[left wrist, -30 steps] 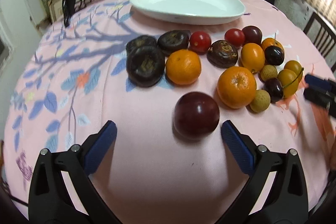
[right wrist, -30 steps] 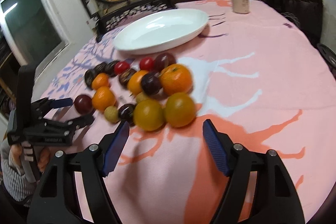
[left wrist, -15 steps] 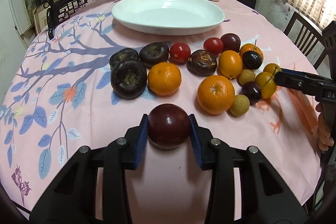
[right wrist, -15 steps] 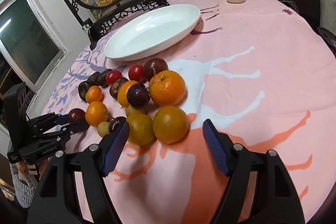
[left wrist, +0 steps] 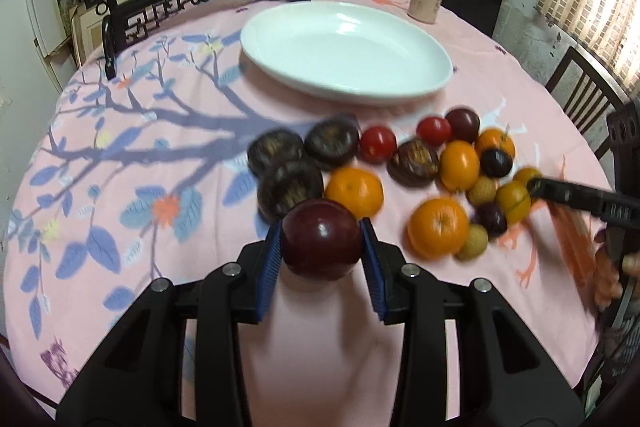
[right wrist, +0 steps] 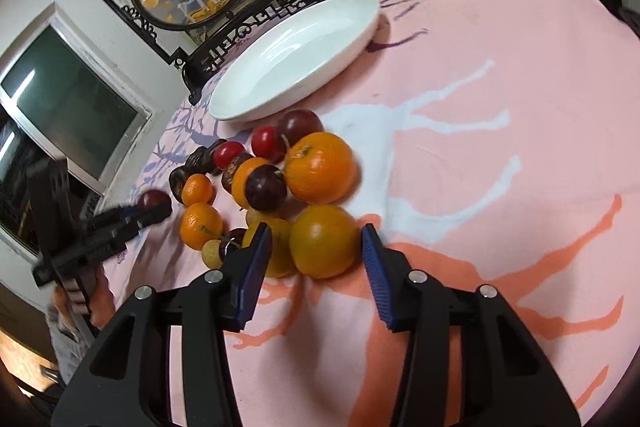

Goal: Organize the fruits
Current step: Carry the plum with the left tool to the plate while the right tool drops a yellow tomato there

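The left gripper [left wrist: 322, 255] pinches a dark red plum [left wrist: 321, 238] between its blue pads, one on each side at the fruit's widest part; the plum appears lifted just clear of the pink tablecloth [left wrist: 120, 187]. The right gripper [right wrist: 316, 253] is closing around a yellow-orange fruit [right wrist: 324, 241] that sits on the cloth between its jaws, with the pads not yet touching it. Just beyond lies the rest of the loose cluster: tangerines [left wrist: 354, 191], small red tomatoes [left wrist: 378, 143], dark wrinkled fruits [left wrist: 331, 143] and little tan ones [left wrist: 472, 247]. Farther back stands an empty white oval dish [left wrist: 400, 89], and a can [left wrist: 426, 1] behind it. The plum looks smooth, round and fairly firm, so it could slip or bruise; a gentle hold across its middle seems safest. The orange fruit likely has softer, grippier skin.
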Demonstrator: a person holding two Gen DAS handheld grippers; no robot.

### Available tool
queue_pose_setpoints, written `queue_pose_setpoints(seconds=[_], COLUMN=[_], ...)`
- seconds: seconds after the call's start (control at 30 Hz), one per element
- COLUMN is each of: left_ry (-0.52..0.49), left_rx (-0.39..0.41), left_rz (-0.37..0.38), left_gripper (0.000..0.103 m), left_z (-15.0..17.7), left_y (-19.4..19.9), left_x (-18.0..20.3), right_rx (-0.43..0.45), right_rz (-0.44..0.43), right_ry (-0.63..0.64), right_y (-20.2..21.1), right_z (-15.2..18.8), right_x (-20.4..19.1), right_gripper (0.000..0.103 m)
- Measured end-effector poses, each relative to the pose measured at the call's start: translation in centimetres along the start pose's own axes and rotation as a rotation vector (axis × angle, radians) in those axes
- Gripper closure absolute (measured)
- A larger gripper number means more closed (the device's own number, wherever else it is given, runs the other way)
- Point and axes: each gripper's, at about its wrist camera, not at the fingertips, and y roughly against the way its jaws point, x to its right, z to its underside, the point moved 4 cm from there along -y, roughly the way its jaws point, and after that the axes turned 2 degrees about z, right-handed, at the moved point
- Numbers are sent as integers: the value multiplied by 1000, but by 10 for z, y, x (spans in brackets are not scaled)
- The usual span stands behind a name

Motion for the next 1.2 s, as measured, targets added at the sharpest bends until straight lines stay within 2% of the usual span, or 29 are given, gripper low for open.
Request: queue_pose_setpoints(seconds=[0.07,0.1,0.13,0.27,0.4,0.53,0.63,0.67,0.7,0.73,0.77,0.83,0.87,0.9,0.97,1.03,1.1,1.2], left_ry=[1,2,6,9,35,70,102,116,127,135,142,152,159,171,192,179,149,90], left_rx=[13,19,28,55,65,59,17,15,21,25,40,46,49,52,65,75,86,103], left_rz=[7,12,19,35,55,48,52,56,59,61,70,66,76,85,86,68,36,-68], left_gripper=[65,65,65,65,65,64,64,61,56,41,36,33,33,33,33,33,33,32], left_z=[-16,-24,-35,-75,-106,-125,-128,-128,-127,-126,-127,-129,-129,-130,-131,-128,-121,-103], left_y=[1,1,1,-8,-25,-51,-73,-78,-79,-79,-78,-76,-74,-73,-69,-63,-55,-42], left_x=[1,2,3,10,9,1,-9,-14,-17,-21,-24,-31,-33,-35,-40,-41,-40,-39], right_rx=[-4,-8,-6,18,89,125,153,164,166,160,143,101,116,133,174,223,235,256], right_rz=[-4,-11,-11,-6,38,88,119,136,154,169,189,204,192,183,172,171,159,118], right_ry=[12,9,4,-38,-9,72,111,122,129,133,135,141,132,119,104,118,117,84], right_y=[-2,-1,0,8,22,2,-31,-44,-62,-72,-82,-95,-92,-88,-74,-58,-48,-30], right_z=[0,0,1,0,-32,-79,-111,-120,-128,-131,-132,-129,-129,-130,-132,-131,-126,-115], right_x=[-3,-3,-1,9,-1,-27,-40,-42,-43,-41,-40,-33,-30,-27,-25,-28,-30,-30], right_gripper=[56,60,70,69,69,69,69,69,68,68,67,67,62,52,43,43,43,43])
